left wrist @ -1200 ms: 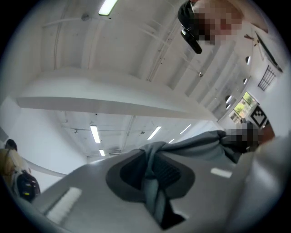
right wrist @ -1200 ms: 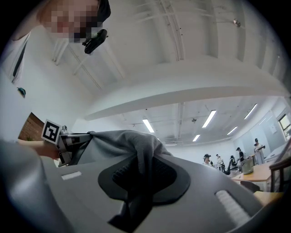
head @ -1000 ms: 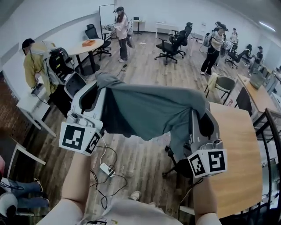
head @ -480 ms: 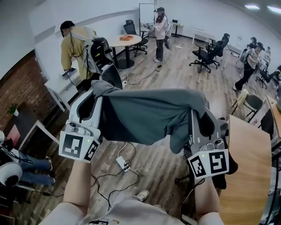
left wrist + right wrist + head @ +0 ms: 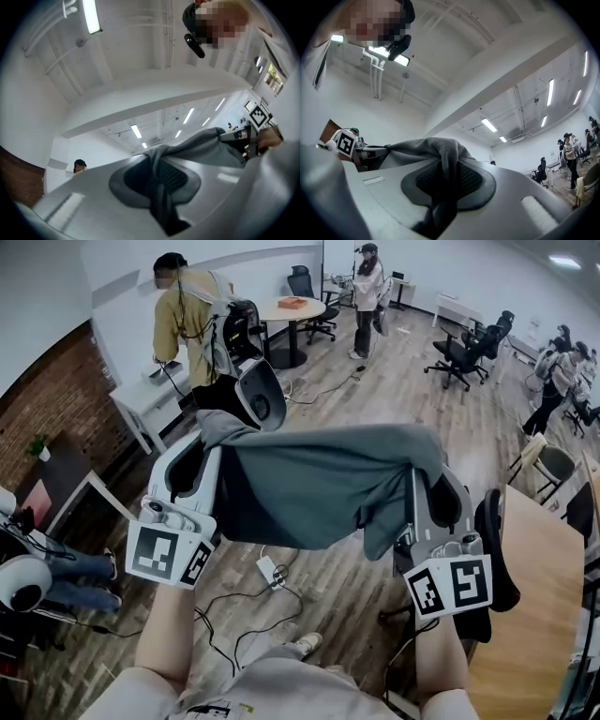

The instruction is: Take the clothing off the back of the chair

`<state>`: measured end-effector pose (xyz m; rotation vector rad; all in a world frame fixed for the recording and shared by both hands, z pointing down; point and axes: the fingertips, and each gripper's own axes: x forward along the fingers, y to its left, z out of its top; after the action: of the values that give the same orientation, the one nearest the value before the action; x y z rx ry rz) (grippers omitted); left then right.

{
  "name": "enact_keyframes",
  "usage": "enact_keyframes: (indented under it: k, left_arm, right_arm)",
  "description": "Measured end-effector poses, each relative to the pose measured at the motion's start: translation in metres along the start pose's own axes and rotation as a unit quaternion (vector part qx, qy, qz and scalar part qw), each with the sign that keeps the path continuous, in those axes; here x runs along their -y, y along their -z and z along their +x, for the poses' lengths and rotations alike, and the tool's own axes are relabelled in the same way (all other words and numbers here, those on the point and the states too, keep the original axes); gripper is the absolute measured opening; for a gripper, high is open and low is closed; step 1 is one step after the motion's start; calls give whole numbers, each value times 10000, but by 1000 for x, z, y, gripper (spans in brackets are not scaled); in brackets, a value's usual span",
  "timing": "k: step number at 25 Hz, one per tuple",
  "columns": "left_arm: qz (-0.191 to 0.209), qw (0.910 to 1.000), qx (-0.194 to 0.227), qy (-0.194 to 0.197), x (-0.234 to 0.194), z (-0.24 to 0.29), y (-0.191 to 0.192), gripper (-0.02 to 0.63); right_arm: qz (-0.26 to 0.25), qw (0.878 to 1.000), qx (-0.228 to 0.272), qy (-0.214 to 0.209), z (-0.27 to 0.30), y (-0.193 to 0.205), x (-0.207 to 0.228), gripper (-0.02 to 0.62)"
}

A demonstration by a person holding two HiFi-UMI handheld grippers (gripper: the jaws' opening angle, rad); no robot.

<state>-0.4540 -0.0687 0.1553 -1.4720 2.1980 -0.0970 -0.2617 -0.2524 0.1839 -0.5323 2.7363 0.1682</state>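
A grey garment (image 5: 314, 486) hangs spread in the air between my two grippers, clear of any chair. My left gripper (image 5: 199, 457) is shut on its left end, where the cloth bunches between the pads (image 5: 157, 185). At the other end my right gripper (image 5: 428, 491) is shut on a fold of the same garment (image 5: 440, 161). The lower part of the cloth sags below both jaws. A black chair back (image 5: 494, 549) stands just right of the right gripper, beside the wooden table.
A wooden table (image 5: 539, 615) fills the right edge. A power strip with cables (image 5: 270, 570) lies on the floor below the garment. A person in a yellow jacket (image 5: 183, 310) stands by a white-backed chair (image 5: 262, 395); a round table (image 5: 286, 307) and office chairs (image 5: 459, 357) stand further off.
The view has swung left across the room with both grippers still holding the spread garment. The wooden table and the black chair have slid to the right edge; the brick wall has come into sight.
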Motion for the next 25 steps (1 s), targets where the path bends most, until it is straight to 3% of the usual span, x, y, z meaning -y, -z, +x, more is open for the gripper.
enact_keyframes:
  k: [9, 25]
  left_arm:
    - [-149, 9994, -218, 235, 23, 0, 18, 38]
    - [-634, 9899, -925, 867, 70, 30, 108, 40]
  right_arm:
    - [-53, 9995, -260, 169, -20, 10, 8, 67]
    - [112, 9893, -1243, 757, -34, 85, 45, 67]
